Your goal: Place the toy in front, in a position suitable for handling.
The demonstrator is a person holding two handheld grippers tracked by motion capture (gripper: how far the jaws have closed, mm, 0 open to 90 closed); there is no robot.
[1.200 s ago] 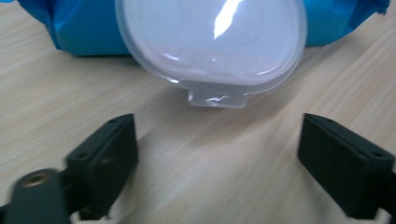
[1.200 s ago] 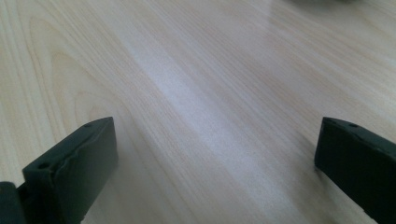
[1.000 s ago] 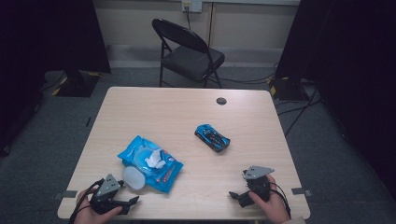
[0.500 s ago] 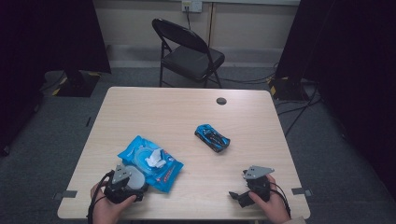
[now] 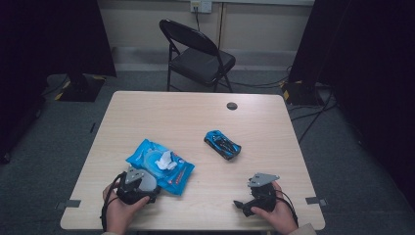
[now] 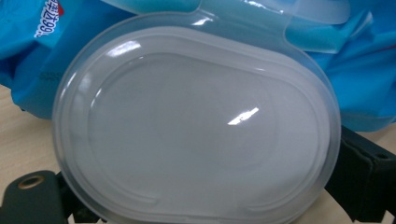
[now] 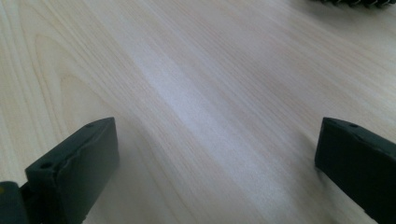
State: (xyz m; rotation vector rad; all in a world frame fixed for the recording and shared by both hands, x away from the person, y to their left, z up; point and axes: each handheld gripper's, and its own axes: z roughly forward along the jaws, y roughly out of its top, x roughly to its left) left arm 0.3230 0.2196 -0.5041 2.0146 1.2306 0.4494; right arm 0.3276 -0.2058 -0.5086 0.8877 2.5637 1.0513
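Note:
A blue wipes pack lies on the wooden table, with a white wipe sticking up from its opening. Its clear oval flip lid stands right in front of my left gripper, spanning the gap from one black jaw to the other. Those jaws have just been opening, and I see no pad pressing on the lid. A blue toy car sits near the table's middle. At the front right my right gripper is open over bare wood.
A black folding chair stands behind the table. There is a small black round disc near the far edge. Cables trail over the floor at the right. Both hands rest at the near table edge.
My left hand has slid right along the near edge until its gripper reached the pack's lid. The right hand has stayed put.

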